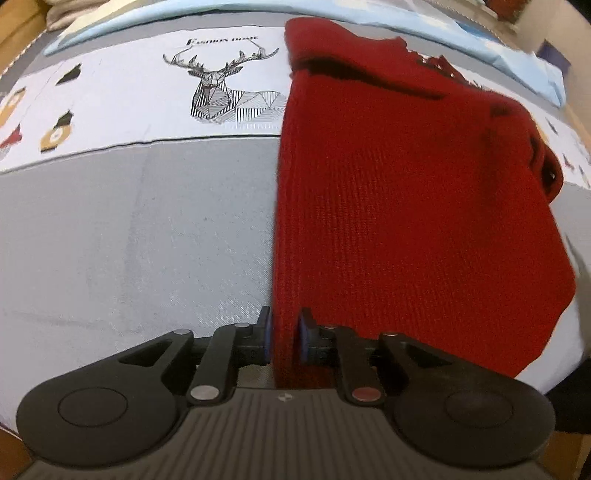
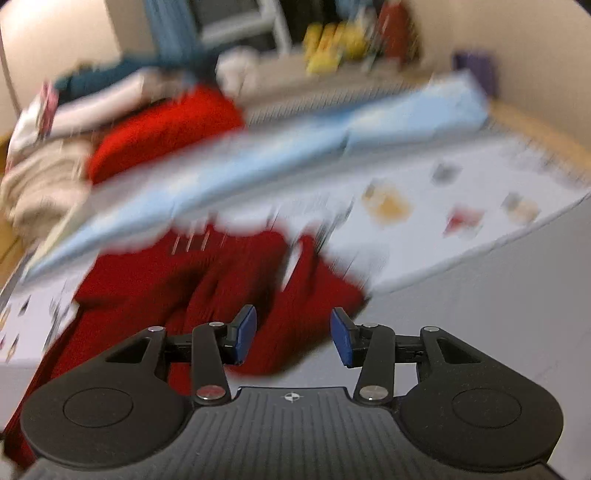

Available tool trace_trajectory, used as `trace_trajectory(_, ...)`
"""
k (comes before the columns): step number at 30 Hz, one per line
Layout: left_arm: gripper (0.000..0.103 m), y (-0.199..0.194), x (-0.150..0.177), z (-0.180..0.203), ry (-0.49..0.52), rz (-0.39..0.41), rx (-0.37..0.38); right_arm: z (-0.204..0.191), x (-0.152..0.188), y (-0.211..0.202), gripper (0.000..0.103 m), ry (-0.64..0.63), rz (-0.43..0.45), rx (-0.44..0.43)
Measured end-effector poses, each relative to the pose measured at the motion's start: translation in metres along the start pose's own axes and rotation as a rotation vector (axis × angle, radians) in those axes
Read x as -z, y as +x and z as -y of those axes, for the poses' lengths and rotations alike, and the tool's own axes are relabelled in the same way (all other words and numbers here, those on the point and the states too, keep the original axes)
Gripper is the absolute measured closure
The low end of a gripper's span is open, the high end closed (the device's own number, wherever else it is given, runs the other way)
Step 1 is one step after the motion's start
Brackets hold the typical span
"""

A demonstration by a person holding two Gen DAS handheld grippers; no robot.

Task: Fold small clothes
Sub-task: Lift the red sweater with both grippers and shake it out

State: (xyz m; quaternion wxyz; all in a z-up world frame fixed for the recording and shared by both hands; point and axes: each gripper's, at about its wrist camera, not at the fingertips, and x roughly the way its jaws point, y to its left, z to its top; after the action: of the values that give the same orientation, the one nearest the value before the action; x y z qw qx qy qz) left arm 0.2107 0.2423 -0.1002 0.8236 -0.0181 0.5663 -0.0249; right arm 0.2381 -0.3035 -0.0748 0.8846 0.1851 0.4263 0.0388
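Red knit garment [image 1: 406,206] lies on the grey worktop [image 1: 129,236], its upper part over the white deer-print cloth [image 1: 147,110]; a light blue folded sheet [image 1: 424,26] sits beyond the garment. Left tongs [image 1: 284,334] are nearly closed, pads pinching the garment's near left edge. Right tongs [image 2: 293,334] stand partly open over the garment's crumpled right portion, holding nothing; that view is blurred, so contact cannot be confirmed. Judgement: the fold is at the gripping stage, one edge secured. Next move calls for the right tongs to close on the opposite edge, then both carrying cloth across evenly
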Motion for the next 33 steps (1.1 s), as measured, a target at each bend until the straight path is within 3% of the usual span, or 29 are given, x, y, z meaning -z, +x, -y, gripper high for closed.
trace_trajectory(1,0.075,0.003,-0.002,-0.003,0.0,-0.001,0.001,-0.005,0.006,0.015,0.056,0.01,-0.076,-0.019)
trace_trajectory(4,0.074,0.01,-0.004,-0.013,-0.039,-0.011,0.018,-0.024,0.024,0.052,0.056,-0.008,-0.232,-0.02)
trace_trajectory(7,0.074,0.017,0.005,-0.003,-0.027,-0.037,0.014,-0.04,0.042,0.075,0.056,-0.044,-0.315,0.016)
trace_trajectory(9,0.073,0.024,0.008,-0.002,-0.027,-0.052,0.004,-0.054,0.053,0.083,0.056,-0.064,-0.35,-0.01)
trace_trajectory(12,0.073,0.031,0.006,0.004,-0.013,-0.065,0.01,-0.076,0.064,0.084,0.057,-0.172,-0.333,-0.007)
trace_trajectory(14,0.078,0.031,0.004,0.012,0.01,-0.057,0.007,-0.081,0.067,0.083,0.064,-0.216,-0.321,-0.013)
trace_trajectory(15,0.09,0.03,0.003,0.016,0.017,-0.05,0.002,-0.081,0.067,0.081,0.077,-0.223,-0.314,-0.017)
trace_trajectory(16,0.091,0.029,0.002,0.019,0.022,-0.04,-0.006,-0.076,0.065,0.076,0.088,-0.223,-0.301,-0.019)
trace_trajectory(17,0.092,0.026,0.001,0.024,0.028,-0.027,-0.003,-0.072,0.06,0.07,0.089,-0.208,-0.276,-0.011)
trace_trajectory(19,0.093,0.015,-0.001,0.036,0.044,0.012,0.054,-0.052,0.046,0.047,0.094,-0.136,-0.174,0.028)
trace_trajectory(20,0.093,0.006,-0.002,0.045,0.055,0.044,0.084,-0.041,0.036,0.03,0.101,-0.092,-0.109,0.047)
trace_trajectory(23,0.093,-0.024,0.001,0.072,0.096,0.14,0.153,-0.008,0.01,-0.034,0.103,-0.11,0.135,0.205)
trace_trajectory(24,0.093,-0.03,0.004,0.079,0.102,0.154,0.165,0.008,0.004,-0.054,0.103,-0.081,0.181,0.201)
trace_trajectory(26,0.093,-0.031,0.01,0.088,0.115,0.14,0.143,0.045,0.001,-0.072,0.103,-0.01,0.127,0.12)
trace_trajectory(28,0.093,-0.022,0.012,0.084,0.124,0.102,0.069,0.063,0.012,-0.072,0.103,0.021,0.055,0.109)
trace_trajectory(31,0.093,-0.014,0.017,0.059,0.103,0.05,-0.113,0.053,0.021,-0.07,0.1,-0.035,0.022,0.052)
trace_trajectory(33,0.093,-0.009,0.021,0.042,0.056,0.012,-0.13,0.045,0.023,-0.061,0.099,-0.026,0.002,0.012)
